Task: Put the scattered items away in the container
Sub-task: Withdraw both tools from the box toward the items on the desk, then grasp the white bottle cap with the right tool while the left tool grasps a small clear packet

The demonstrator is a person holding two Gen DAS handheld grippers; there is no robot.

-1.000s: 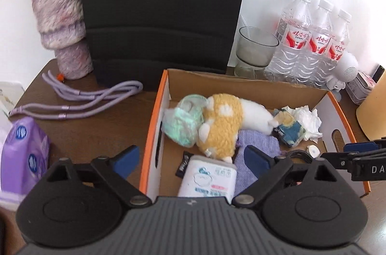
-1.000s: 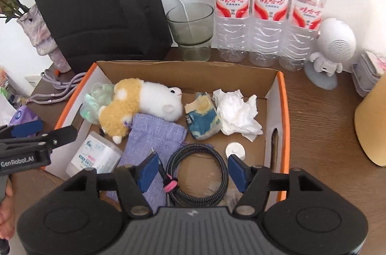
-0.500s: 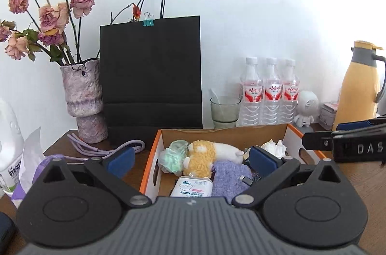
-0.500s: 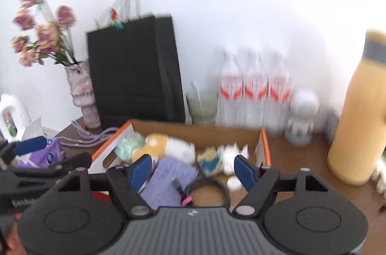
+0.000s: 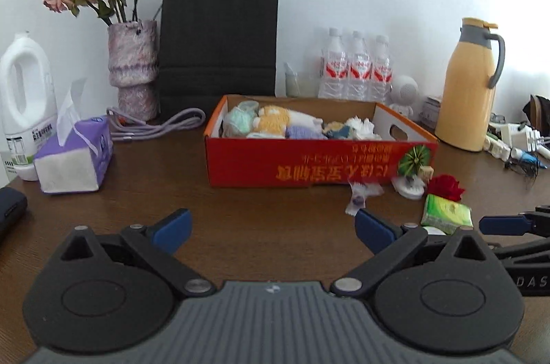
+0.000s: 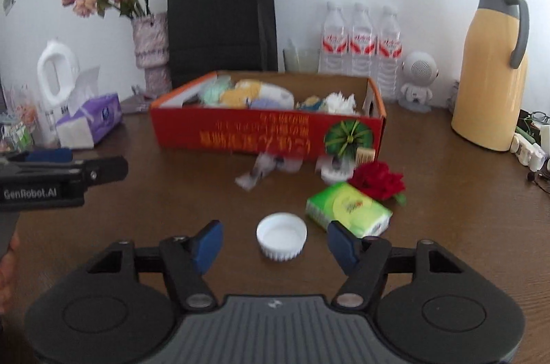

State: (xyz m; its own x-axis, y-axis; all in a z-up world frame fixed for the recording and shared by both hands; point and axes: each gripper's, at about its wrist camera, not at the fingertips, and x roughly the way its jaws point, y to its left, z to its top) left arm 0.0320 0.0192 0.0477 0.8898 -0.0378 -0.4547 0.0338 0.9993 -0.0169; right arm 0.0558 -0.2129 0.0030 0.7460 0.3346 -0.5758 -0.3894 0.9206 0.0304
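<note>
One white cap point(image 6: 281, 236) sits dead ahead between the closing right claw's point(image 6: 273, 247) untouching jaws; left claw point(image 5: 271, 224) wide, empty.

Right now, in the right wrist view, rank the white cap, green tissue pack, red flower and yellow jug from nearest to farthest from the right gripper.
1. White cap, just ahead, between the closing jaws of the right gripper.
2. Green tissue pack, ahead right.
3. Red flower, behind the pack.
4. Yellow jug, far right, by the wall.

Box point(image 6: 268, 137) lettering and wrapper point(image 6: 264, 169) blurred
</note>
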